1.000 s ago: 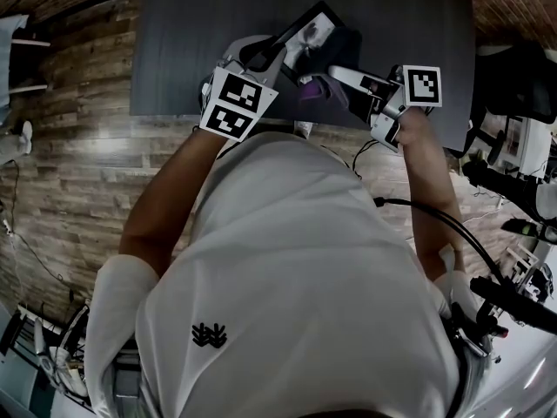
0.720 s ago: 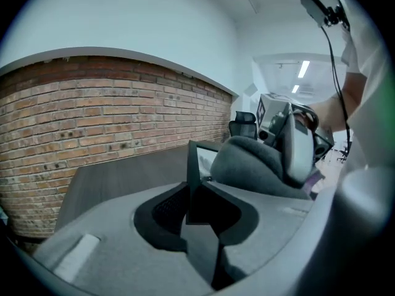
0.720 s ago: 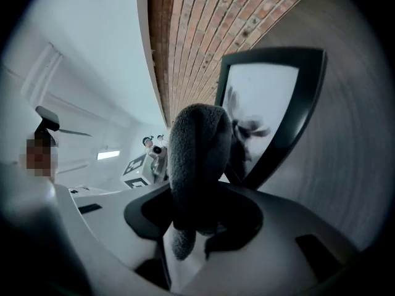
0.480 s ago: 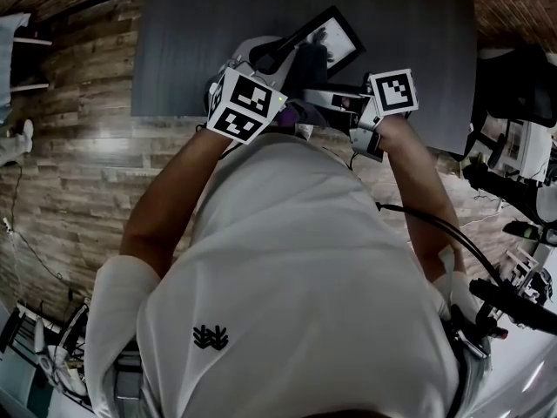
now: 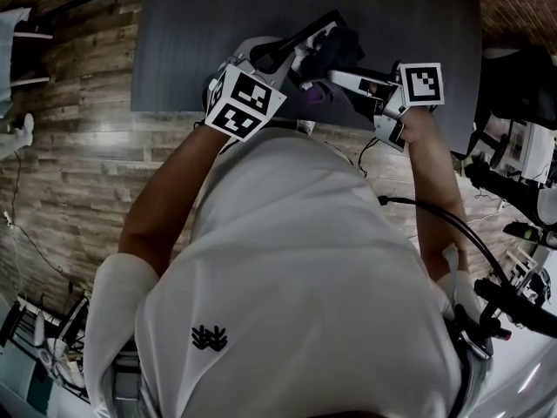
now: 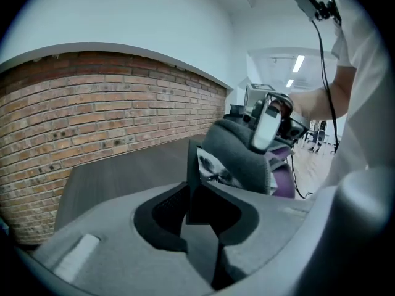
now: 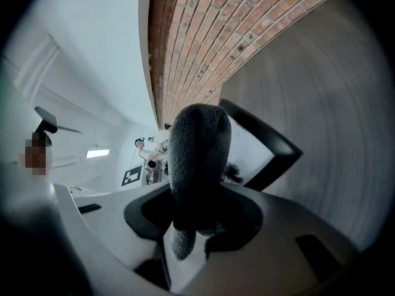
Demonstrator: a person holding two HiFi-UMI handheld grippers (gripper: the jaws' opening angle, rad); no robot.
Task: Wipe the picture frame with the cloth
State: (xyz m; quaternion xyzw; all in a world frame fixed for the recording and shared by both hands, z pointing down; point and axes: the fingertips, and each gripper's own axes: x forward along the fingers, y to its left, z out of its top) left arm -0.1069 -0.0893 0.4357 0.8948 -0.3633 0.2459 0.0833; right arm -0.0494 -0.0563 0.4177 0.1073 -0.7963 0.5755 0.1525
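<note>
Above the dark table, my left gripper [image 5: 271, 57] is shut on the lower edge of a black picture frame [image 5: 306, 33] and holds it tilted. In the left gripper view the frame's edge [image 6: 192, 165] stands upright between the jaws of that gripper [image 6: 200, 211]. My right gripper [image 5: 338, 75] is shut on a dark grey cloth [image 5: 339, 46], which lies against the frame's glass. In the right gripper view the cloth [image 7: 197, 156] bulges out of the gripper [image 7: 197, 221] and covers part of the frame [image 7: 274, 145]. Much of the picture is hidden behind the cloth [image 6: 237, 156].
The grey table [image 5: 191, 33] runs back to a brick wall [image 6: 92, 110]. Wooden floor [image 5: 78, 146] lies to the left. Black cables [image 5: 435, 220] and stands with equipment crowd the right side.
Half a second ago the cloth was down by the frame's near end with more glass showing. The right gripper has since carried it back up and right across the frame. The left gripper barely moved.
</note>
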